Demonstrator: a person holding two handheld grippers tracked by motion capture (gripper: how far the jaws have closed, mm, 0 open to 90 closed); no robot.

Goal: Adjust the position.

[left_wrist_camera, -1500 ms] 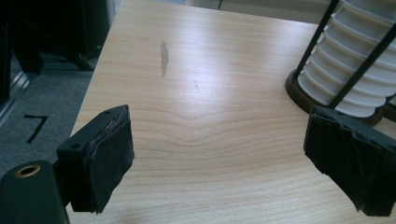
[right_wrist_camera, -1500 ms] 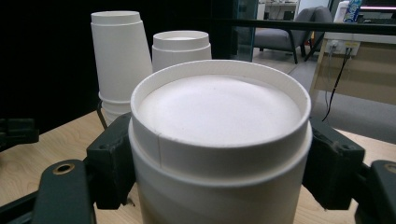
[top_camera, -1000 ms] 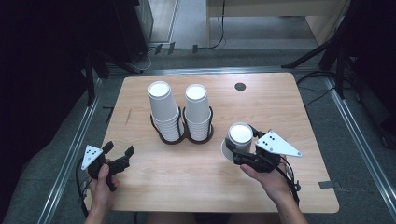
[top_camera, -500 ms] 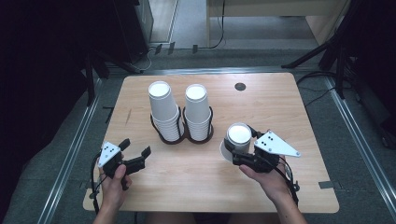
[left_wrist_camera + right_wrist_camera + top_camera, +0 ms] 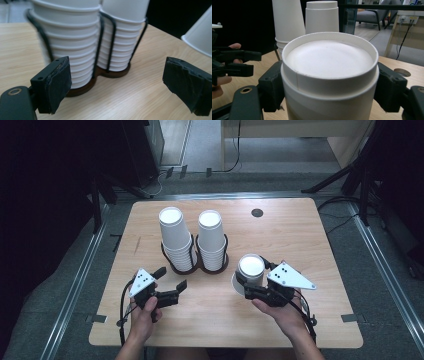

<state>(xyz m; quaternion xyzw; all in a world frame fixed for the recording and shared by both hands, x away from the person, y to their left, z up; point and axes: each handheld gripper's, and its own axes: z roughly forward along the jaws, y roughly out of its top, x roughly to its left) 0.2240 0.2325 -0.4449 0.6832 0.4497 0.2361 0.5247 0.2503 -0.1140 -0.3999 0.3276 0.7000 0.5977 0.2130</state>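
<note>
Right gripper (image 5: pixel 248 281) grips an upside-down white cup (image 5: pixel 250 268), its jaws pressed against the cup's sides just below the upturned base; in the right gripper view the cup (image 5: pixel 329 75) sits squarely between the two black pads. It stands on the wooden table (image 5: pixel 300 240), right of centre and near the front. Left gripper (image 5: pixel 171 282) is held over the table's front left with its jaws spread wide and nothing between them, aimed toward a black wire holder (image 5: pixel 195 262). That holder carries two stacks of inverted white cups, a left stack (image 5: pixel 174 239) and a right stack (image 5: pixel 212 240), side by side at mid-table. In the left gripper view the holder (image 5: pixel 100 45) rises just beyond the open pads.
</note>
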